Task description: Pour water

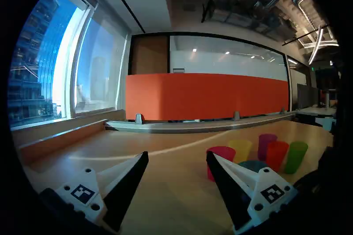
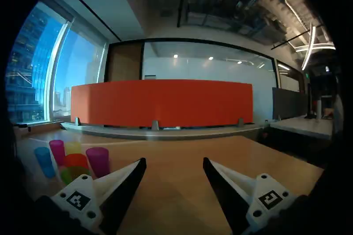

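Observation:
A cluster of several coloured plastic cups stands upright on the wooden table [image 1: 172,191]. In the left gripper view it sits ahead and to the right: a pink cup [image 1: 223,154] just beyond the right finger, then yellow [image 1: 239,148], purple [image 1: 267,142], orange [image 1: 277,154], green [image 1: 295,156] and teal [image 1: 253,165] ones. My left gripper [image 1: 176,155] is open and holds nothing. In the right gripper view the cups lie at the left: blue [image 2: 44,161], magenta [image 2: 57,150], orange [image 2: 76,161] and purple [image 2: 98,160]. My right gripper [image 2: 173,161] is open, its fingers over bare wood.
An orange divider panel [image 1: 207,96] runs along the table's far edge on a grey rail [image 2: 154,131]. Tall windows [image 1: 48,72] line the left side. A grey desk [image 2: 304,127] stands off to the right, beyond the table's edge.

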